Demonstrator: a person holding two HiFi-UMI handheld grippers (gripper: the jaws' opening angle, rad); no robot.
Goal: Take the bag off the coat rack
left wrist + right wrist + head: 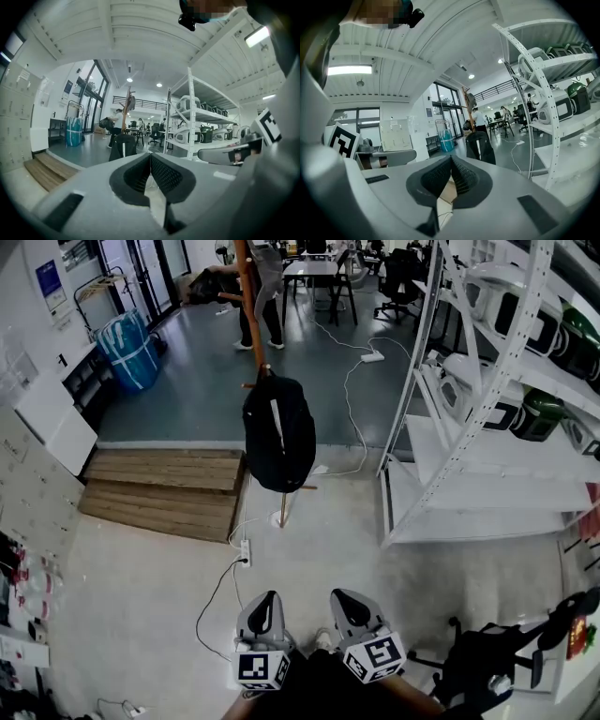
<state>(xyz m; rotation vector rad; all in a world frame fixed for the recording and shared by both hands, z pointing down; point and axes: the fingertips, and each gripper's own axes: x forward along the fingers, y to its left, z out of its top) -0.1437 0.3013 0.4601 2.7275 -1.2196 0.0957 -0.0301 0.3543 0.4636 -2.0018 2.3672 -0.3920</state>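
Bag [278,432], black with a pale strip down its front, hangs from a peg low on the rack [249,306], a wooden pole standing upright on the floor. The bag covers most of the pole's lower part; only the foot shows below it.

Left of the rack lies a low wooden platform [164,488] in two steps. Right of the rack stands white shelving [450,427] carrying pale and dark green housings. Just on the near side of the rack, a power strip [246,552] lies on the floor with a cable [214,601] trailing from it. Behind the rack a person [262,296] bends forward, and beyond that person is a bench [314,268] with chairs round it. Far left of the rack sits a blue wrapped bundle [129,348].

On the near side of the rack, well apart from the bag, the left gripper [266,607] and the right gripper [349,604] are held side by side, both pointing toward it. Each gripper's jaws are closed pad against pad, with nothing between them. A black chair [497,662] stands right of the grippers.
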